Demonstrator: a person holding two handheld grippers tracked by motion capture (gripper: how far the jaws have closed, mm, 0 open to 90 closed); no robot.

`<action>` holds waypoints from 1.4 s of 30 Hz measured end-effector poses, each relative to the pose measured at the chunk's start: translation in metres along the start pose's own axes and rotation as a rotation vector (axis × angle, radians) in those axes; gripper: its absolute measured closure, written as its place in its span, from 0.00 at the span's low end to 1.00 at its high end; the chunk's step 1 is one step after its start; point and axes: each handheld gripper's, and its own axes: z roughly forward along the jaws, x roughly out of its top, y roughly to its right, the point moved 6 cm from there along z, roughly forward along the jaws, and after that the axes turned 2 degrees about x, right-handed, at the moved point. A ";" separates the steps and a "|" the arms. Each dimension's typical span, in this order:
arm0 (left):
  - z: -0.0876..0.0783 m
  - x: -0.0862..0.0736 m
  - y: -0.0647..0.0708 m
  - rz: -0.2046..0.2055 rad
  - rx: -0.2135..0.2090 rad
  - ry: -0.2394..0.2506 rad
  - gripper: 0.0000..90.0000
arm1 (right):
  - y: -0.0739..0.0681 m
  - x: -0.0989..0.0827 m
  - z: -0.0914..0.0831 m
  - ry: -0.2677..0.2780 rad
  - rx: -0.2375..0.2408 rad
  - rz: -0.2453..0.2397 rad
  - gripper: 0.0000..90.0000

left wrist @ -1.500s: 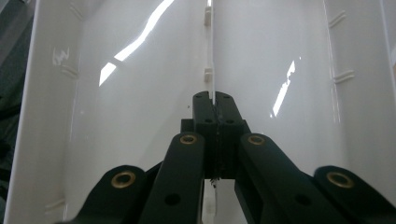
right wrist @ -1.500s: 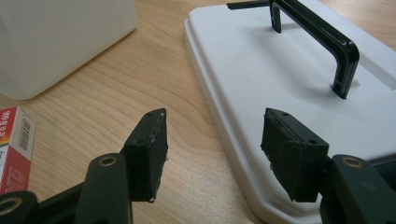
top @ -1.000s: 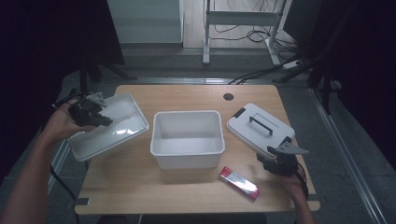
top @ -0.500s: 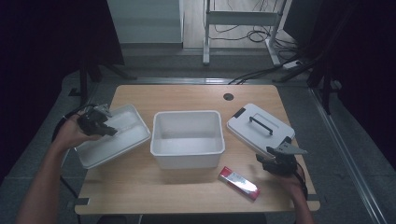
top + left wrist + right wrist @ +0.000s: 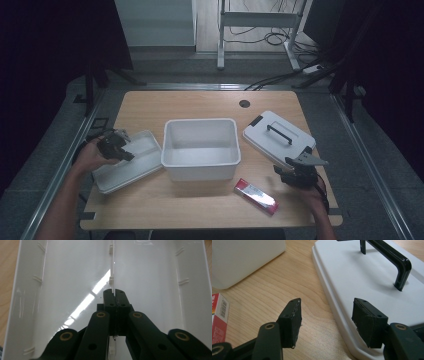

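My left claw (image 5: pixel 114 293) is clenched on the tray's (image 5: pixel 131 165) divider, tray on table left of bin (image 5: pixel 201 148). Right claw (image 5: pixel 325 315) gapes, unladen, beside lid (image 5: pixel 278 136). Release remains; red box (image 5: pixel 256 195) untouched.

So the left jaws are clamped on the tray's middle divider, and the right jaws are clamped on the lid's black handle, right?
Not quite. The right gripper has its jaws open, short of the black handle, as the right gripper view shows. The left gripper is indeed clamped on the tray's divider.

We have lowered the white tray (image 5: pixel 131 162) with our left gripper (image 5: pixel 116 146); it now lies flat at the counter's (image 5: pixel 200 105) left edge.
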 end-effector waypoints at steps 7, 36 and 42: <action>0.009 -0.001 0.004 0.003 -0.003 -0.015 1.00 | 0.000 0.000 0.000 0.002 0.001 -0.001 0.45; -0.028 0.010 0.009 -0.065 0.212 0.182 0.40 | -0.032 0.034 -0.025 -0.104 0.089 -0.051 0.36; -0.027 0.003 0.017 -0.077 0.230 0.178 0.39 | -0.050 0.044 -0.022 -0.181 0.132 -0.076 0.38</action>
